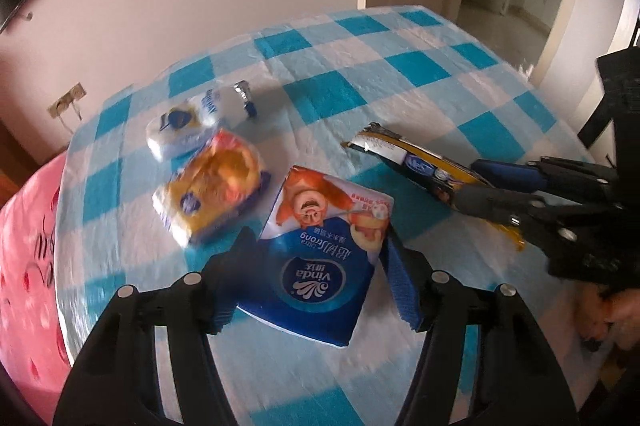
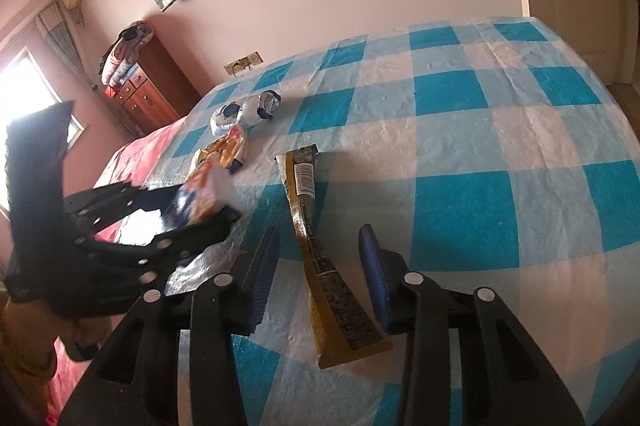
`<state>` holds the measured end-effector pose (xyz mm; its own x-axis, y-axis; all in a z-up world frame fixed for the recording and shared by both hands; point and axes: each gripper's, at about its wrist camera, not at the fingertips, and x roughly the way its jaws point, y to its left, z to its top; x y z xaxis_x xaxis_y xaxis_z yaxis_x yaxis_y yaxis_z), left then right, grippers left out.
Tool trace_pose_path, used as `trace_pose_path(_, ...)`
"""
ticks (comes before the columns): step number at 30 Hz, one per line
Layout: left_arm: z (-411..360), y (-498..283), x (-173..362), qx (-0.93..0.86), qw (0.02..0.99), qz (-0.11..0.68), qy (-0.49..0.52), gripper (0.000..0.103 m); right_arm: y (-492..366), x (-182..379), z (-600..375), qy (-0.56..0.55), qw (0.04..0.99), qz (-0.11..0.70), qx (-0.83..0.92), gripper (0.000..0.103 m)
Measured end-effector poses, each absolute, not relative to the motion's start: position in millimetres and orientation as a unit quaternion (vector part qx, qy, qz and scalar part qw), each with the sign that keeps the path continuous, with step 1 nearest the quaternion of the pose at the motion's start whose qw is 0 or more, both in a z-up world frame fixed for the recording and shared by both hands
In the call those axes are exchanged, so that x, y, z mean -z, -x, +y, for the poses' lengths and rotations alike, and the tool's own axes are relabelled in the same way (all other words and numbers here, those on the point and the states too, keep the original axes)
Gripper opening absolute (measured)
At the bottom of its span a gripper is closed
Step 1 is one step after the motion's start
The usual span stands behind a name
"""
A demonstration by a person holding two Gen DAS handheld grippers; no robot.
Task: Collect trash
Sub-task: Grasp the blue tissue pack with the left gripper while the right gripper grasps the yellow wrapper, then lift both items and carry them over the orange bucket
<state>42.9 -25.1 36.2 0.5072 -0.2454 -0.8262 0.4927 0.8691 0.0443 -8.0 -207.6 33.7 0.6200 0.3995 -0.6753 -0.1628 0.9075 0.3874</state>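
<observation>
A blue Vinda tissue pack (image 1: pixel 320 258) lies on the blue-checked tablecloth (image 1: pixel 420 66) between the fingers of my left gripper (image 1: pixel 316 246), which is open around it. A long yellow and black wrapper (image 2: pixel 320 246) lies between the fingers of my right gripper (image 2: pixel 316 242), also open. The wrapper (image 1: pixel 404 156) and right gripper (image 1: pixel 476 182) show at the right of the left wrist view. The left gripper (image 2: pixel 208 202) with the tissue pack (image 2: pixel 200 202) shows at the left of the right wrist view.
An orange tissue pack (image 1: pixel 212 190), a white and blue pack (image 1: pixel 180 130) and a small white packet (image 1: pixel 236 98) lie beyond, also in the right wrist view (image 2: pixel 224 150). A pink surface (image 1: pixel 28 254) borders the cloth at left. A wall stands behind.
</observation>
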Motion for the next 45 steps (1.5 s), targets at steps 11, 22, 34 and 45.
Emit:
trace_pose_path(11, 19.6, 6.6, -51.9, 0.178, 0.878, 0.439, -0.065, 0.064, 8.4, -31.3, -203.6, -0.137, 0.885, 0.415, -0.163, 0.023)
trace_pose_path(22, 64.6, 46.7, -49.7, 0.142, 0.887, 0.439, -0.023, 0.064, 16.2, -33.0, -198.4, -0.128, 0.885, 0.408, -0.181, 0.015)
trace_pose_path(34, 96.2, 75.2, -48.6, 0.142, 0.891, 0.431, 0.02, 0.064, 35.8, -35.7, -194.6, -0.129, 0.89, 0.402, -0.172, 0.012)
trace_pose_path(45, 108.0, 89.3, -53.7, 0.16, 0.897, 0.41, 0.042, 0.064, 63.9, -51.1, -177.2, -0.17, 0.878, 0.399, -0.203, 0.011)
